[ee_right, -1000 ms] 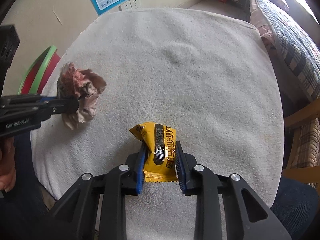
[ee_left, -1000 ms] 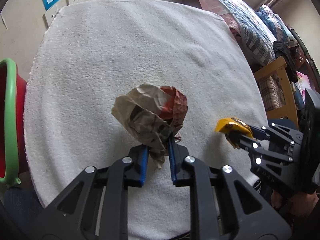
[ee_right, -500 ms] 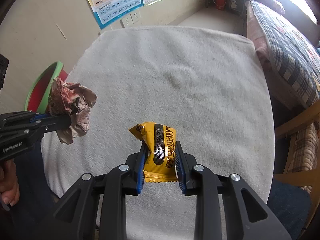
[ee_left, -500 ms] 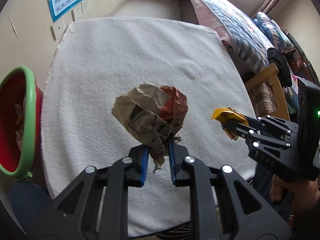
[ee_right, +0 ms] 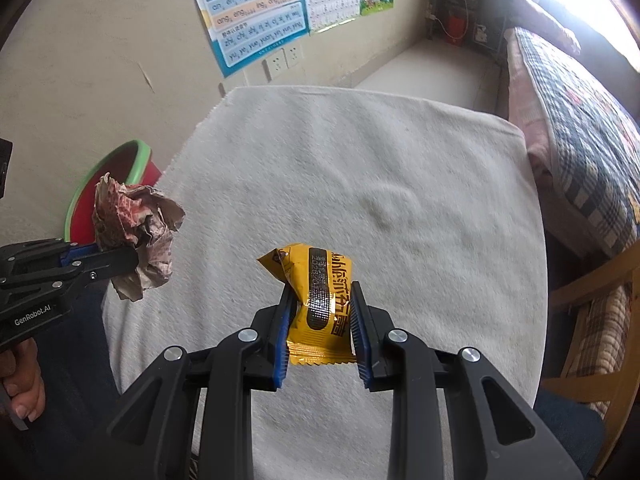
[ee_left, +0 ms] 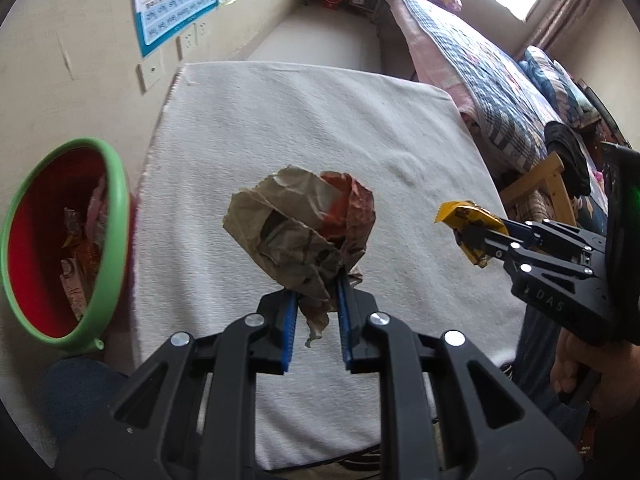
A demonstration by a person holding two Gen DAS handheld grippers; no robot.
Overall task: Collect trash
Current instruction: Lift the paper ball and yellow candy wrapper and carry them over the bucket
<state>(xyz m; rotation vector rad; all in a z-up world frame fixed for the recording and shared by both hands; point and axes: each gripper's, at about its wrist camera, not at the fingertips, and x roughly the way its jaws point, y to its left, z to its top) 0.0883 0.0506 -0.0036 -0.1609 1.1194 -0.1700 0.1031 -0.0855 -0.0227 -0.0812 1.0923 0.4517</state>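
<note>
Crumpled paper (ee_left: 300,236), one wad, is clamped in the left gripper (ee_left: 316,300) above the towel (ee_left: 320,128); one yellow packet (ee_right: 320,300) is pinched by the right gripper (ee_right: 320,320). One bin (ee_left: 116,184) is seen alongside.

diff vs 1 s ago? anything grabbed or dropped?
Both hands rose: the white cloth-covered table looks smaller and more wall and floor show. The red bin with green rim has come further into the left wrist view. Nothing grabbed or dropped: left gripper stays clamped on the crumpled paper, right gripper on the yellow snack packet.
</note>
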